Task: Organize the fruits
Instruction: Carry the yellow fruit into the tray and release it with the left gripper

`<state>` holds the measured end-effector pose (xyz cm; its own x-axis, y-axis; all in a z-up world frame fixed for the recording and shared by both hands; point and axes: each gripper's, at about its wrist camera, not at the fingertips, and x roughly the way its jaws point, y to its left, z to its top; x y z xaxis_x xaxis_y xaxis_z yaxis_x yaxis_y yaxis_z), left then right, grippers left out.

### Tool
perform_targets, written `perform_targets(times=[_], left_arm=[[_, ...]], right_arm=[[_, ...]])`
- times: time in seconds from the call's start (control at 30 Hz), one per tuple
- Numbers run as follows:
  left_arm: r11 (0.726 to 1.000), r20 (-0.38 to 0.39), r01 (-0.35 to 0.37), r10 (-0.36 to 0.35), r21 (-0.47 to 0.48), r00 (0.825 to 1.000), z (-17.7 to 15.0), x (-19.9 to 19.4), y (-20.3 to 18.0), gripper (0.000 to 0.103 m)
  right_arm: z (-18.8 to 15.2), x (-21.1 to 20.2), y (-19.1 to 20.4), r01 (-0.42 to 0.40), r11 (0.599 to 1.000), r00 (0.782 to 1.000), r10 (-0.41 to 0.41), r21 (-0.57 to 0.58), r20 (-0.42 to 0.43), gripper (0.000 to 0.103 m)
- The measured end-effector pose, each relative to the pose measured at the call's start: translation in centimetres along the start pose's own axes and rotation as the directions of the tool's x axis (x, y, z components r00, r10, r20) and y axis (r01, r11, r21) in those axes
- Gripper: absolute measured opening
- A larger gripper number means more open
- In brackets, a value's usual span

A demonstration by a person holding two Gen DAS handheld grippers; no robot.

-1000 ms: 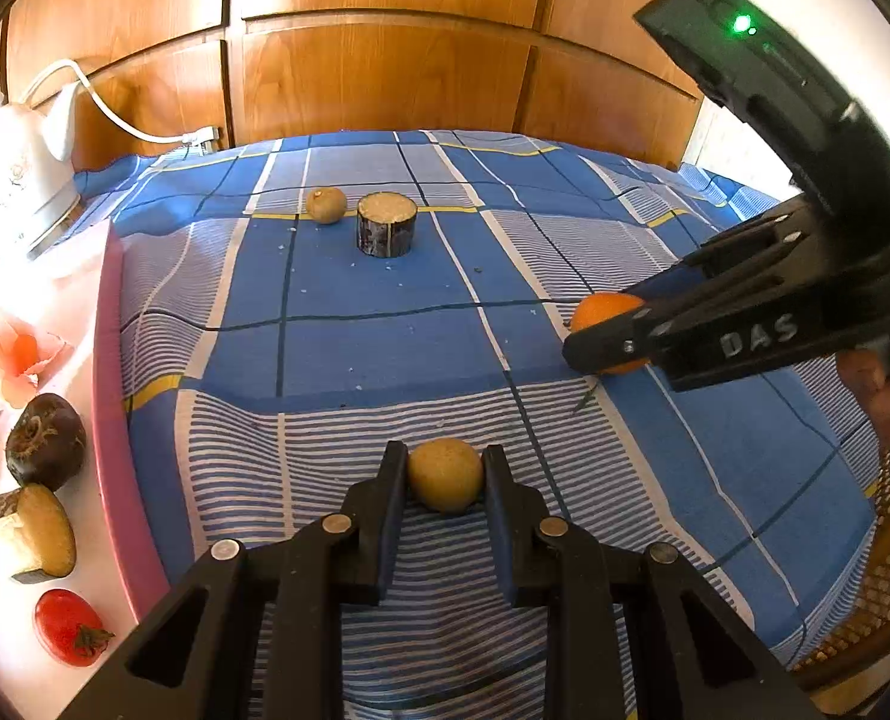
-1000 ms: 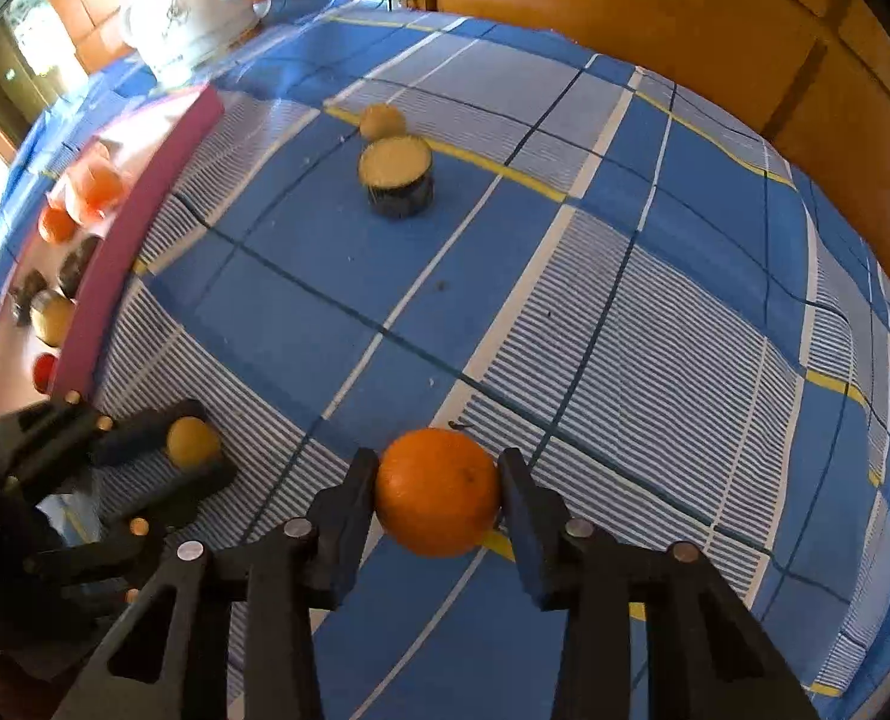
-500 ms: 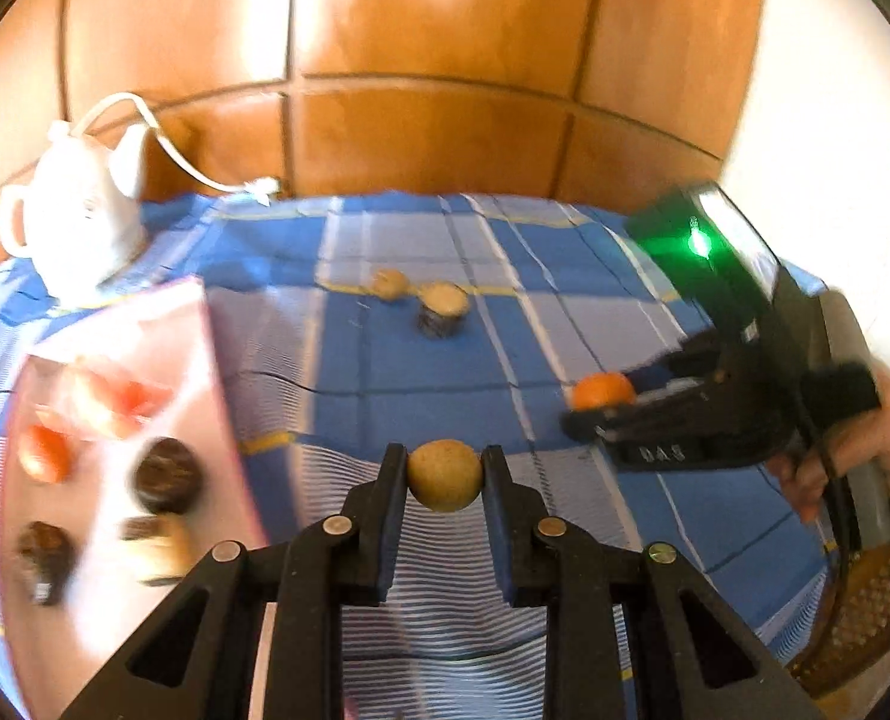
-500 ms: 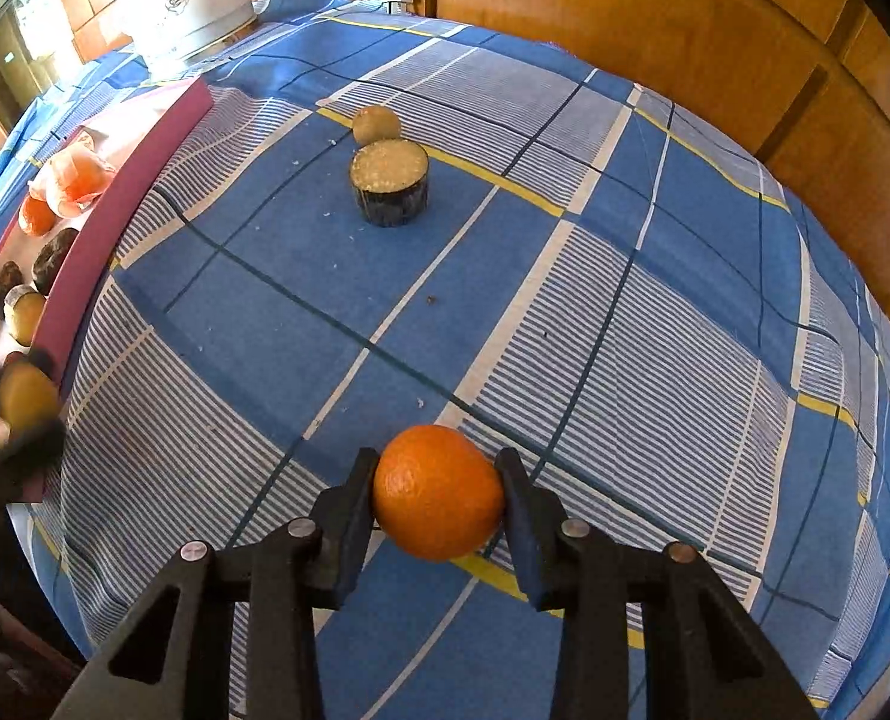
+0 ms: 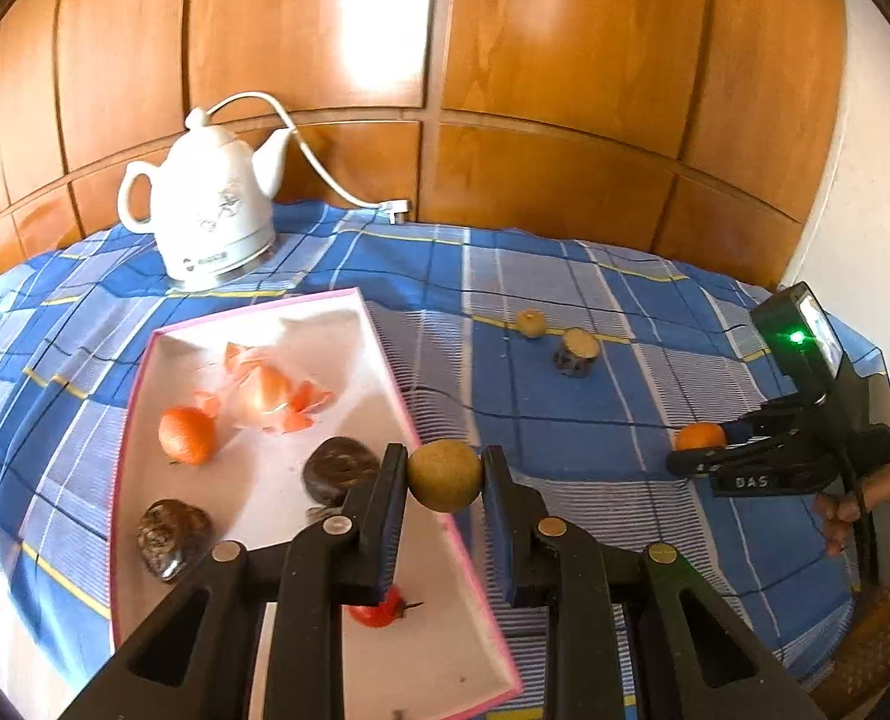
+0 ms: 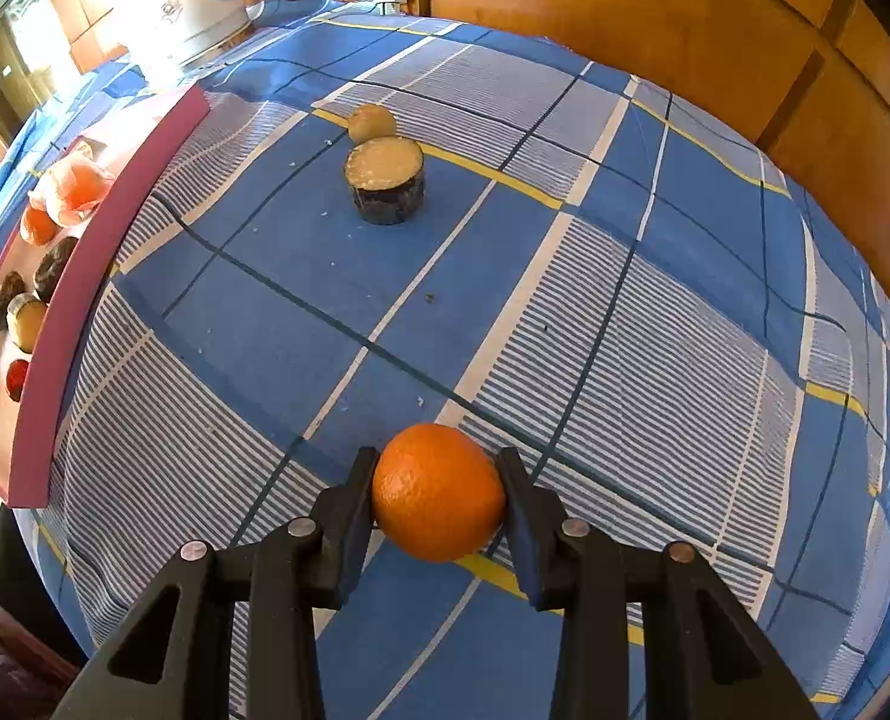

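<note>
My left gripper (image 5: 444, 480) is shut on a small round tan fruit (image 5: 444, 476) and holds it in the air over the right rim of the pink-edged white tray (image 5: 379, 336). The tray holds an orange (image 5: 186, 433), a wrapped orange fruit (image 5: 265, 396), two dark fruits (image 5: 337, 468) and a small red fruit (image 5: 379, 612). My right gripper (image 6: 439, 492) is shut on an orange (image 6: 438, 492) just above the blue checked cloth; it also shows in the left wrist view (image 5: 700, 437). A second tan fruit (image 6: 372, 122) and a cut dark-skinned fruit piece (image 6: 385, 186) lie on the cloth.
A white electric kettle (image 5: 205, 216) with its cord stands behind the tray. Wooden wall panels close off the back. The tray's pink side (image 6: 85, 276) runs along the left in the right wrist view. A woven chair edge (image 5: 877, 642) is at the table's right.
My left gripper has lifted the tan fruit off the cloth and swung left to the tray's rim. My right gripper keeps the orange and has barely moved.
</note>
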<state>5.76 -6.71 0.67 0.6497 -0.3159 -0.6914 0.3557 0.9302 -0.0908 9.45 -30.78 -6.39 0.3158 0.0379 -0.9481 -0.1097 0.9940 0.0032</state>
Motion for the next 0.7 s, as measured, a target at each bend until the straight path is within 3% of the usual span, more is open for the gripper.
perform_targets(times=[0.7], left_arm=[[0.981, -0.095, -0.154, 0.143, -0.117, 0.985, -3.3, 1.1, 6.6, 0.025]], right_arm=[[-0.3, 0.0, 0.7, 0.040, 0.999, 0.999, -0.040, -0.028, 0.008, 0.039]])
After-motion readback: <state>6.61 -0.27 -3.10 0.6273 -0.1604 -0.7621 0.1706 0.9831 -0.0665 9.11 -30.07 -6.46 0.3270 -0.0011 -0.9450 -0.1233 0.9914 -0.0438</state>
